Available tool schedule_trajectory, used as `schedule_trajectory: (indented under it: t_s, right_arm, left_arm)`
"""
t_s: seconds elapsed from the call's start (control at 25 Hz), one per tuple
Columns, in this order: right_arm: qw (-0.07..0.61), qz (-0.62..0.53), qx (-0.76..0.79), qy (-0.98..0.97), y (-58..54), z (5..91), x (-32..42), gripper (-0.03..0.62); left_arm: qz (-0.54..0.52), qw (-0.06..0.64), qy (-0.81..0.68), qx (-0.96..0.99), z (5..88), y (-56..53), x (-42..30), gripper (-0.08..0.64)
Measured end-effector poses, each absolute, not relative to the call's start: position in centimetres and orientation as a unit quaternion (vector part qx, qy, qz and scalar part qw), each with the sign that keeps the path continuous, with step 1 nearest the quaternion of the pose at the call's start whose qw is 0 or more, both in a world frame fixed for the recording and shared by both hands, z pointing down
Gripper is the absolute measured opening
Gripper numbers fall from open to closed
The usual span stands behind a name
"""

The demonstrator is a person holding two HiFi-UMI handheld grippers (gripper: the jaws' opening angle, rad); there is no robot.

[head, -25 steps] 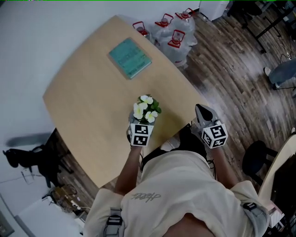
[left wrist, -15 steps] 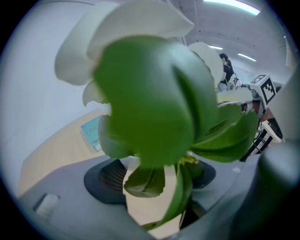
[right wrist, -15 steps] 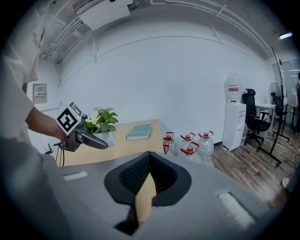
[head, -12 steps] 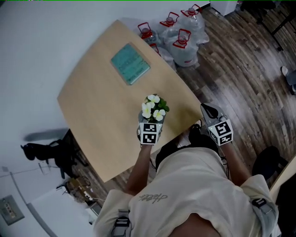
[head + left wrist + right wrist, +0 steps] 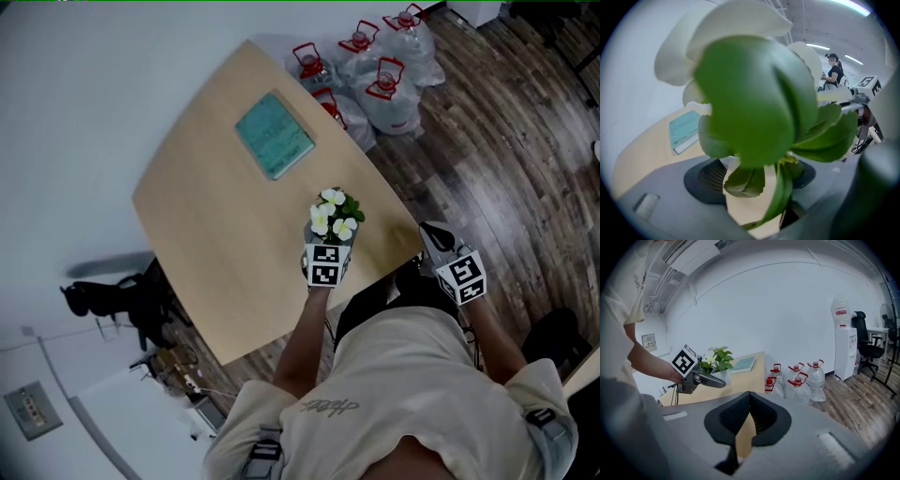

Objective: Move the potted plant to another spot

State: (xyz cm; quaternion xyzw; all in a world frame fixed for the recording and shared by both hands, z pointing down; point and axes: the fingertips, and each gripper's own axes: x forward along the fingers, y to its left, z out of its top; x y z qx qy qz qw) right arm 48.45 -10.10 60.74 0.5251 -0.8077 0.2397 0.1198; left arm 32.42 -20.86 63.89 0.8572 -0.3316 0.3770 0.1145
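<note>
Over the tabletop (image 5: 225, 216)'s near right edge, fingers of the left gripper (image 5: 322, 242) are pinching the potted plant (image 5: 337, 211); those of the right gripper (image 5: 431, 232) are pressing together.

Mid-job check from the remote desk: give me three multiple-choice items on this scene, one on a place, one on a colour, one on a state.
1. Where is the teal book?
A. flat on the table, beyond the potted plant
B. under the table
C. leaning on the wall

2. What colour are the flowers?
A. red
B. white
C. purple

3. What is the left gripper doing?
A. hanging empty
B. gripping the pot
C. pressing on the book

Answers:
1. A: the head view shows the book on the tabletop past the plant.
2. B: the petals are white above green leaves.
3. B: the right gripper view shows its jaws clasping the pot.
</note>
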Motion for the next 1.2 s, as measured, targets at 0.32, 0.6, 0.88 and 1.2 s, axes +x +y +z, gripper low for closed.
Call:
schedule_trajectory:
  t_s: [0.32, 0.6, 0.88, 1.2]
  right_arm:
    - [0.123, 0.255, 0.519, -0.807, -12.2, 61.4, 50.1, 0.003]
    - [0.127, 0.263, 0.534, -0.793, -13.1, 61.8, 52.4, 0.003]
    - [0.124, 0.271, 0.539, -0.788, -13.7, 61.9, 53.0, 0.003]
    - [0.122, 0.274, 0.54, -0.786, -14.2, 61.9, 53.3, 0.003]
  left_arm:
    - [0.377, 0.16, -0.34, 0.847, 67.6, -24.3, 34.0, 0.356]
    - [0.378, 0.166, -0.353, 0.839, 69.3, -26.9, 34.5, 0.356]
    - [0.37, 0.173, -0.358, 0.84, 70.4, -28.1, 35.5, 0.356]
    - [0.36, 0.172, -0.36, 0.843, 70.5, -28.0, 35.9, 0.356]
